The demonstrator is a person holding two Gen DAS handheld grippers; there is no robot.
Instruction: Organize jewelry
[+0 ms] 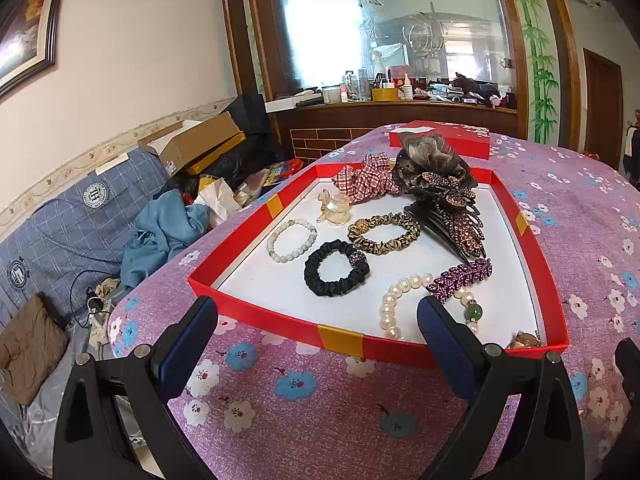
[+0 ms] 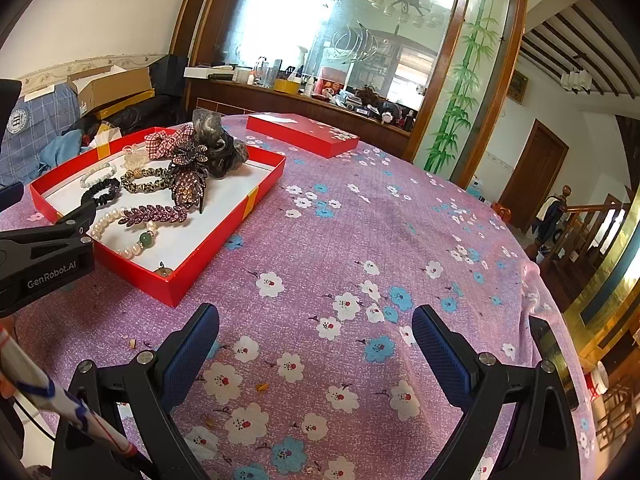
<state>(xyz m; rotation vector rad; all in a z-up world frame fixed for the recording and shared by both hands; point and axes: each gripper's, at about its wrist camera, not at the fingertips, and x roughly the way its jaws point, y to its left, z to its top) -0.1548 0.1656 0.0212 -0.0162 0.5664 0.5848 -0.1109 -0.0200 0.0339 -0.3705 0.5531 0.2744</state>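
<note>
A shallow red box (image 1: 256, 312) (image 2: 216, 236) with a white floor lies on the purple flowered tablecloth. It holds a black scrunchie (image 1: 336, 268), a leopard scrunchie (image 1: 384, 234), a white bead bracelet (image 1: 291, 239), a pearl bracelet with a green bead (image 1: 394, 300) (image 2: 120, 232), a purple leaf clip (image 1: 460, 276) (image 2: 154, 214), a rhinestone butterfly claw clip (image 1: 452, 208) (image 2: 188, 176), a checked scrunchie (image 1: 364, 178) and a clear figurine (image 1: 334, 206). My left gripper (image 1: 318, 320) is open and empty at the box's near edge. My right gripper (image 2: 316, 336) is open and empty over bare cloth, right of the box.
The red box lid (image 1: 440, 138) (image 2: 302, 134) lies at the table's far side. The table edge drops left to a cluttered blue sofa (image 1: 60, 224). A wooden counter with a mirror (image 1: 400, 108) stands behind. A stairway (image 2: 580, 220) is at the right.
</note>
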